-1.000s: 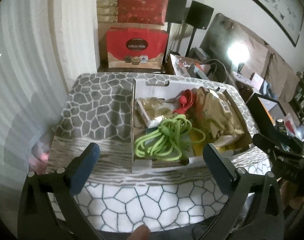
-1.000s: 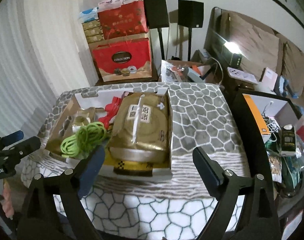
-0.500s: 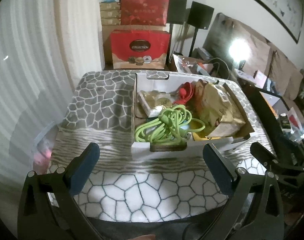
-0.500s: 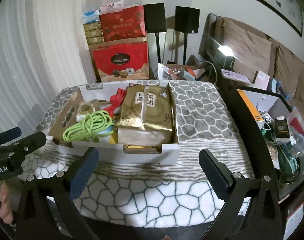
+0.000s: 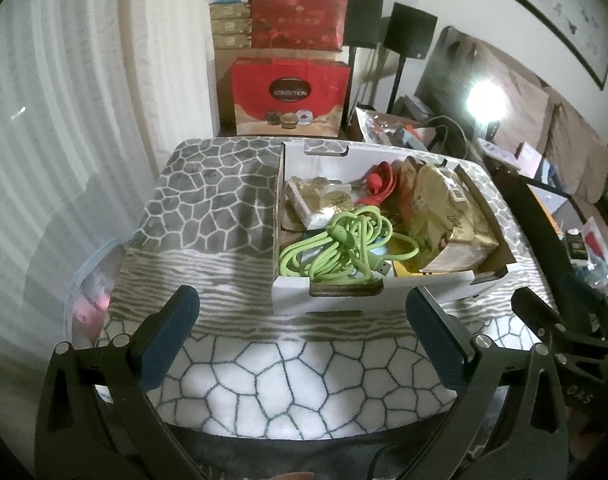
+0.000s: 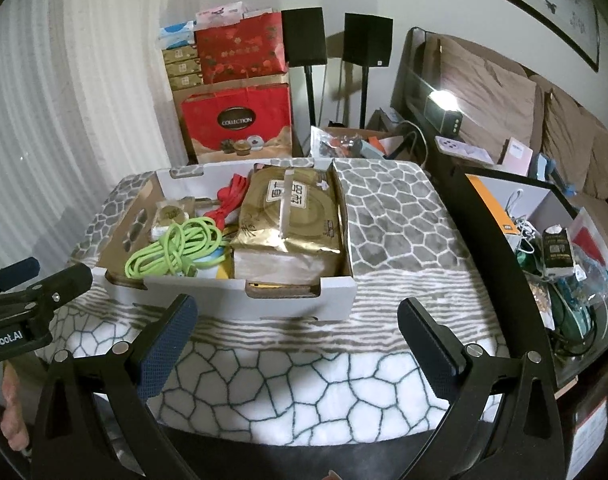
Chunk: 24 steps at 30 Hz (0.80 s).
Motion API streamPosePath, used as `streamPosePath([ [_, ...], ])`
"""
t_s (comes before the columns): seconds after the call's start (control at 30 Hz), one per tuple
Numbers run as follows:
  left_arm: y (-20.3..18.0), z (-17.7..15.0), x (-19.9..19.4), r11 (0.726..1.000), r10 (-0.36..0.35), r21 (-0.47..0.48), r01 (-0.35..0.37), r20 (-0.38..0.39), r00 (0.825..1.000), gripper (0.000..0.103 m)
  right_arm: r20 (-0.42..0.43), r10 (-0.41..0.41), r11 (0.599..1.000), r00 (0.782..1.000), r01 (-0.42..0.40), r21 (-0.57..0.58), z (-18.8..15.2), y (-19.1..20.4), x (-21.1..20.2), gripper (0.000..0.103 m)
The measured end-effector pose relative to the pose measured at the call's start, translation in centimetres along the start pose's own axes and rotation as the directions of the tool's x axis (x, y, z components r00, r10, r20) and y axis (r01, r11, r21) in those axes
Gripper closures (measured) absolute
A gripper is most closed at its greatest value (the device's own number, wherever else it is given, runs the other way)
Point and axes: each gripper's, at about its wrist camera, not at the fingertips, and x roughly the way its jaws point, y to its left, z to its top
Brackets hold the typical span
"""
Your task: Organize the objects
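The box point(image 6: 304, 300) sits mid-table, long axis across the right view, holding a green cable point(image 6: 171, 248) and gold pack point(image 6: 291, 216). Both grippers point(image 5: 299, 336) point(image 6: 295, 340) hover released, empty. Patterned cloth point(image 6: 304, 380); sofa point(image 6: 504, 100) beyond.

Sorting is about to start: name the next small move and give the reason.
Probably ease the left tongs forward to the green cable. It lies loose on top at the near edge of the white box; both tongs stand open and empty, short of the box.
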Motion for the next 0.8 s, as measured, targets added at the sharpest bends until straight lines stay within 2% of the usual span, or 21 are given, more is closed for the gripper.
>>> streamPosePath([
  [0.5, 0.49, 0.11, -0.45, 1.000, 0.005, -0.029, -0.005, 0.014, 1.000, 0.000, 0.020, -0.016, 1.000, 1.000, 0.016, -0.007, 0.06, 0.46, -0.34, 0.002],
  [0.8, 0.05, -0.13, -0.58, 1.000, 0.014, -0.015, -0.014, 0.018, 1.000, 0.000, 0.023, -0.021, 1.000, 1.000, 0.022, -0.006, 0.08, 0.31, -0.46, 0.002],
])
